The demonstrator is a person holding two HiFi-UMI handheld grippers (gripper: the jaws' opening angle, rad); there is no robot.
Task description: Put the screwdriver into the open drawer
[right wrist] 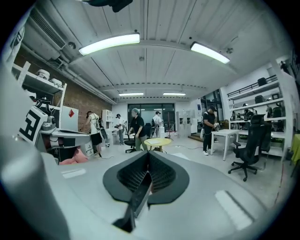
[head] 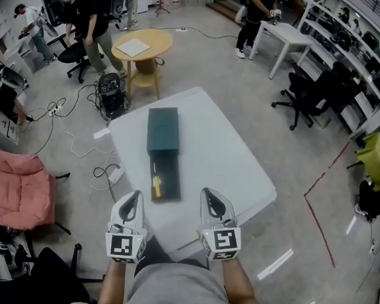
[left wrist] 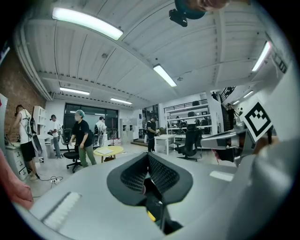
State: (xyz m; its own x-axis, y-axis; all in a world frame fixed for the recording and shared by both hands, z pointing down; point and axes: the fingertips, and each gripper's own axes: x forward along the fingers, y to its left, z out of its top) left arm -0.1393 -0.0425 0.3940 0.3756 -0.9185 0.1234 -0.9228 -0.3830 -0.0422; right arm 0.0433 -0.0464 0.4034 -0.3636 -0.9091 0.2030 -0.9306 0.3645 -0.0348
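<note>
I find the yellow-handled screwdriver (head: 155, 178) lying inside the open dark-green drawer (head: 170, 179) on the white worktop (head: 222, 150), its placement apparently complete, hence my left hand-held gripper (head: 135, 195) and right hand-held gripper (head: 211, 193) are closed, empty, just beyond that drawer's near end.

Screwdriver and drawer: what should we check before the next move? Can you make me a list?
1. Screwdriver inside the drawer: ok, it lies along one side.
2. Drawer open: ok, it sticks out of the green cabinet.
3. Left hand-held gripper empty: ok, jaws together, nothing between them.
4. Right hand-held gripper empty: ok, shut on nothing.
5. Both clear of the drawer: ok, they sit at the near edge of the table.
6. Screwdriver low enough for the drawer to close: cannot tell.
</note>
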